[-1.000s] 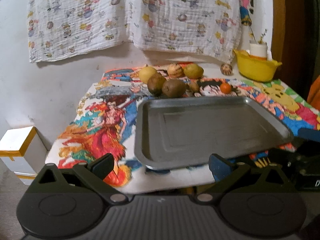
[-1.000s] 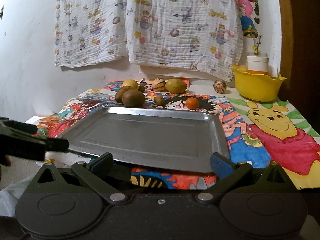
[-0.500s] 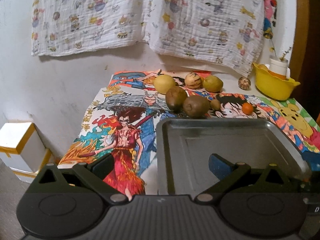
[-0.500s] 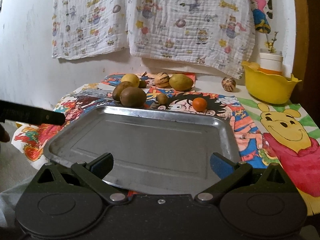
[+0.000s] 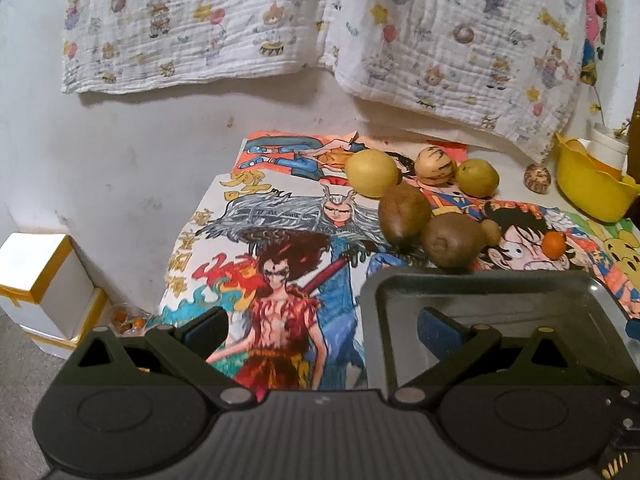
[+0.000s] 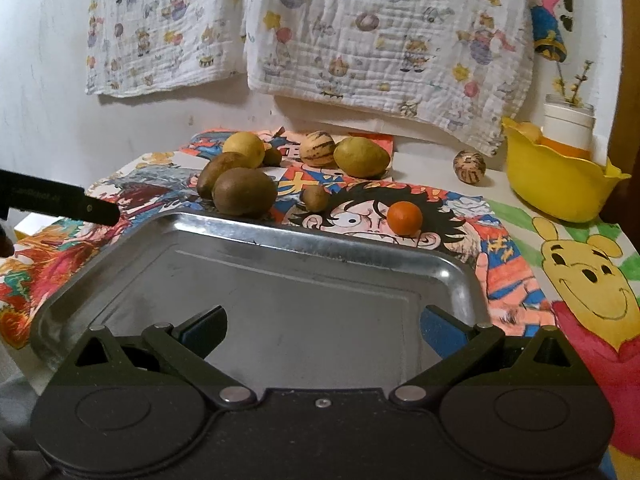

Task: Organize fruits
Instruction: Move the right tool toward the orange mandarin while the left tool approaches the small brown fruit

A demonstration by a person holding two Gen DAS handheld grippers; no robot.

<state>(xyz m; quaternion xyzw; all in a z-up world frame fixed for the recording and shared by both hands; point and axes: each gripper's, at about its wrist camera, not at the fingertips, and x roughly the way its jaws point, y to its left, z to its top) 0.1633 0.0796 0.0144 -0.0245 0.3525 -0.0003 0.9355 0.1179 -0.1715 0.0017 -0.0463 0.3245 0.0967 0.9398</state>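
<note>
Both hand-held grippers spread wide, empty: left hand-held gripper [image 5: 322, 330], right hand-held gripper [image 6: 323, 326]. Metal tray [image 6: 256, 236] directly ahead on table [image 6: 496, 184], bare. Beyond far rim: brown fruits [image 6: 244, 191], small orange fruit [image 6: 405, 218], yellow fruits [image 6: 361, 157]. Farthest right: yellow bowl [image 6: 554, 182].

Fruits [image 6: 244, 190] cluster on the cloth behind the empty metal tray [image 6: 360, 248].

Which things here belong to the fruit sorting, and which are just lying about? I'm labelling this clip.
For the job: metal tray; two brown fruits; two yellow fruits; striped fruit; small orange fruit; both grippers, open and empty.

Lying about: yellow bowl; white jar; hung cloth; white boxes; cartoon table cover.
</note>
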